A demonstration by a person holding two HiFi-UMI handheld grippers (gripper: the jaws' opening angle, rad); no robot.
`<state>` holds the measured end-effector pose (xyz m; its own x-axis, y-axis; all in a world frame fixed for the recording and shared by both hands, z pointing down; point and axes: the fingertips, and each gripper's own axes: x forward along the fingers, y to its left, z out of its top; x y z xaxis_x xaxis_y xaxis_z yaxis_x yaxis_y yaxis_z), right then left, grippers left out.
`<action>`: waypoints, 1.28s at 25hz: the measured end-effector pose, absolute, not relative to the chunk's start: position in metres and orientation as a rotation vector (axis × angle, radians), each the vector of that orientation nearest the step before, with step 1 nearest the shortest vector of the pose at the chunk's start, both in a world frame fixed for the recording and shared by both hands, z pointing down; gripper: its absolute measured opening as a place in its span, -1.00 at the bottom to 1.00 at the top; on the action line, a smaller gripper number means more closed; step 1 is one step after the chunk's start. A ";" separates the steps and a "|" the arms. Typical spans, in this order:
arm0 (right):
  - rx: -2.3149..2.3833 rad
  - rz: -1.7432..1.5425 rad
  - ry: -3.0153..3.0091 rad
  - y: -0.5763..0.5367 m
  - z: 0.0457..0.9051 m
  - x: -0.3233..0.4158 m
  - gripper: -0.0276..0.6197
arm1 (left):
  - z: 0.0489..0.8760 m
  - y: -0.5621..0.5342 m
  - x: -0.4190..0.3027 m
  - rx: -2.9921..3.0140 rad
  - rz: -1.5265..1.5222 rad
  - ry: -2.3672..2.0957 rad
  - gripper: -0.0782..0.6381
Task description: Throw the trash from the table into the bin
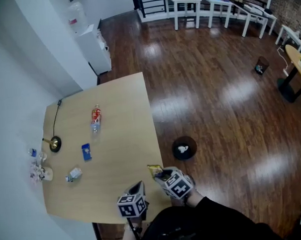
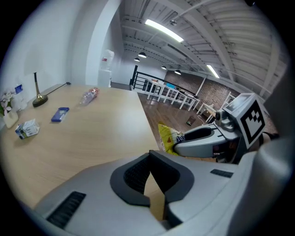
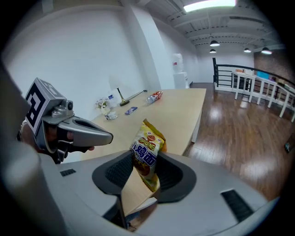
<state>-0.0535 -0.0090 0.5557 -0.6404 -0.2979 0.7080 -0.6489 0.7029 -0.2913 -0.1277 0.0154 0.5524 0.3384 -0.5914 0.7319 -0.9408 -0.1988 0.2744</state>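
My right gripper (image 1: 162,174) is shut on a yellow snack packet (image 1: 154,170) at the near right edge of the wooden table (image 1: 126,143). In the right gripper view the packet (image 3: 146,147) stands up between the pads. My left gripper (image 1: 139,186) is beside it over the table's near edge, shut with nothing in it (image 2: 149,157). The black round bin (image 1: 184,148) stands on the floor just right of the table, with something white inside. On the table lie a plastic bottle (image 1: 95,118), a blue wrapper (image 1: 86,151) and a small crumpled carton (image 1: 73,174).
A brass stand (image 1: 54,143) with a cord and some crumpled tissue (image 1: 38,172) sit along the table's left edge, by the white wall. Dark wood floor spreads to the right. White tables (image 1: 185,3) and a water dispenser (image 1: 92,42) stand far back.
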 end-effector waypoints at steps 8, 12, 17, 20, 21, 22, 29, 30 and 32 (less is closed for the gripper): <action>0.873 0.799 -2.213 -0.014 0.572 0.032 -0.42 | 0.555 -0.003 -0.054 1.992 0.713 -1.214 -0.77; 0.983 0.873 -2.131 -0.013 0.593 0.091 -0.41 | 0.560 -0.011 -0.017 2.030 0.752 -1.142 -0.77; 1.048 0.942 -2.087 -0.021 0.596 0.141 -0.41 | 0.571 -0.020 0.031 2.062 0.803 -1.053 -0.77; 1.067 0.963 -2.073 -0.029 0.617 0.160 -0.41 | 0.579 -0.028 0.057 2.071 0.823 -1.012 -0.77; 1.071 0.968 -2.067 -0.032 0.629 0.165 -0.42 | 0.582 -0.032 0.065 2.072 0.823 -1.002 -0.77; 1.075 0.974 -2.059 -0.036 0.642 0.169 -0.41 | 0.585 -0.036 0.071 2.072 0.819 -0.992 -0.77; 1.067 1.024 -1.962 -0.079 0.720 0.191 -0.41 | 0.636 -0.058 0.101 2.031 0.851 -0.991 -0.76; 1.064 1.029 -1.950 -0.086 0.736 0.194 -0.41 | 0.647 -0.062 0.105 2.016 0.858 -0.995 -0.76; 1.052 1.038 -1.929 -0.098 0.770 0.198 -0.41 | 0.670 -0.071 0.112 1.989 0.868 -1.003 -0.76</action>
